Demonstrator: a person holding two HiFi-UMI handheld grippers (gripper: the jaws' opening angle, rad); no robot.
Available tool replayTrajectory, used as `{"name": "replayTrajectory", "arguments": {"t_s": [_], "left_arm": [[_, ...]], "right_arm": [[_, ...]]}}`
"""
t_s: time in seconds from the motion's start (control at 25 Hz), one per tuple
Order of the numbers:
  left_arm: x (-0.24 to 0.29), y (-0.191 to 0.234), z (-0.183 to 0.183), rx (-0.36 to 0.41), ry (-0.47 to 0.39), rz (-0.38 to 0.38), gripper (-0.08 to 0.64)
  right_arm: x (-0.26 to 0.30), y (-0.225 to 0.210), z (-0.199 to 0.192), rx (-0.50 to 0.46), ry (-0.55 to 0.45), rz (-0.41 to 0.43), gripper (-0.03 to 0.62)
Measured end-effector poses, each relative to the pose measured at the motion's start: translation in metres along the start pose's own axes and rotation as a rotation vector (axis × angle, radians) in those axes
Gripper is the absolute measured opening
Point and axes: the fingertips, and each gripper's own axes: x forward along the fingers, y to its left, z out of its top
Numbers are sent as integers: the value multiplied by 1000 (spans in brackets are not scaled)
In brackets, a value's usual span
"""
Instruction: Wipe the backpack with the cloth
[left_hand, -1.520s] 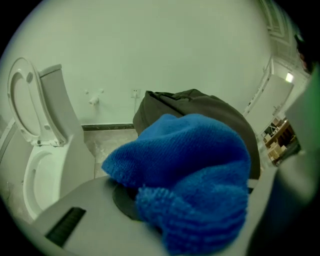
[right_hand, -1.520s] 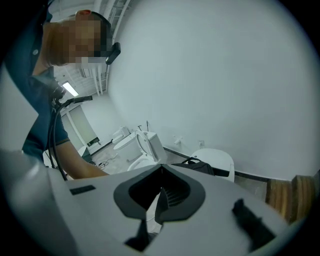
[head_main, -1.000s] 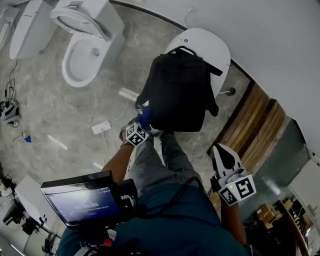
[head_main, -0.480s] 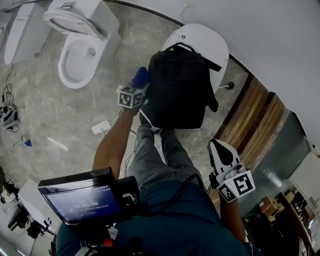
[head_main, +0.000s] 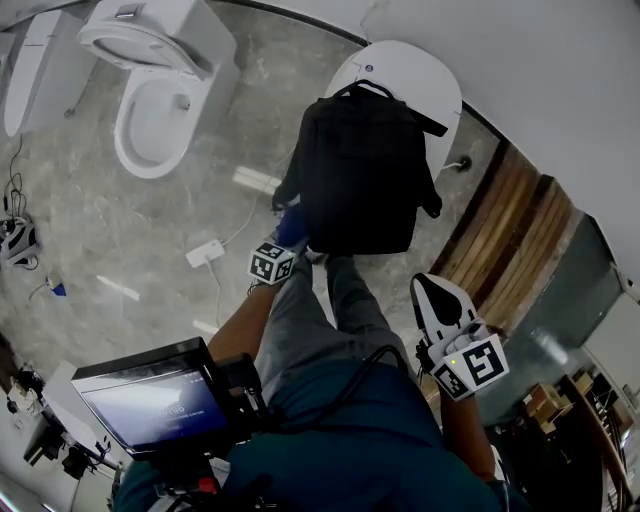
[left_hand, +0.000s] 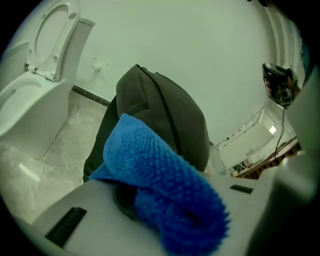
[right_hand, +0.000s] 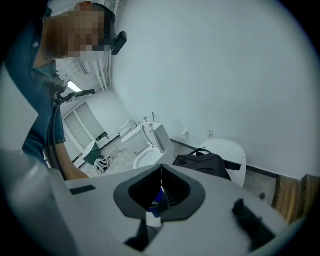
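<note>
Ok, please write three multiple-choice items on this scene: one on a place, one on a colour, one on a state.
1. Where does the black fabric backpack rest?
A) on the grey stone floor
B) on the closed white oval toilet lid
C) on the wooden boards

2. What colour is the fluffy cloth?
A) yellow
B) white
C) blue

3. How are the fingers of the right gripper?
A) shut, with nothing between them
B) wide open
C) shut on the cloth

Answers:
1 B, the head view shows the lid under the backpack.
2 C, it is plainly blue in the left gripper view.
3 A, the right gripper view shows them together and empty.
</note>
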Motion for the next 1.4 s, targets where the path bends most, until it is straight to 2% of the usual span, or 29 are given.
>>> {"name": "replayTrajectory", "arguments": {"t_s": [0.08,0.16,0.24,0.32,0.4,0.56,0.64,0.72,0.84,0.92,1.04,1.12,1.16,1.2,1.32,1.4], "left_arm": [[2,3,9,63,34,-21,51],[-2,14,31,103,8,-28,51],[-6,31,75,116,-73,-4,51],[0,47,125,196,-87,29,51],[14,65,161,301,-9,58,51],[26,97,210,506,197,100,51],[28,108,235,618,263,132,51],[33,114,268,704,290,167,51],[57,96,317,829,336,160,51],[85,64,332,958,390,113,51],[128,8,319,1174,543,30,51],[156,-31,297,1272,621,-34,51],[166,-48,288,1293,630,-50,51],[173,-61,283,1282,616,-60,51],[171,-84,274,1106,509,-136,51],[160,-88,264,1108,475,-153,51]], "right_arm": [[3,3,1,-7,1,3,0],[5,5,3,-12,1,5,0],[5,5,5,-13,1,4,0],[4,5,5,-9,0,-1,0],[1,5,3,-3,-3,-7,0],[-6,-2,-3,25,-8,-32,0],[-11,-9,-9,47,-10,-51,0],[-17,-18,-14,68,-16,-72,0],[-24,-26,-18,98,-34,-97,0],[-29,-31,-20,113,-42,-110,0],[-38,-40,-23,136,-53,-134,0],[-43,-48,-26,149,-61,-147,0],[-46,-51,-28,155,-65,-152,0],[-49,-53,-29,159,-69,-156,0],[-54,-57,-31,167,-79,-158,0],[-55,-58,-30,166,-86,-153,0]]}}
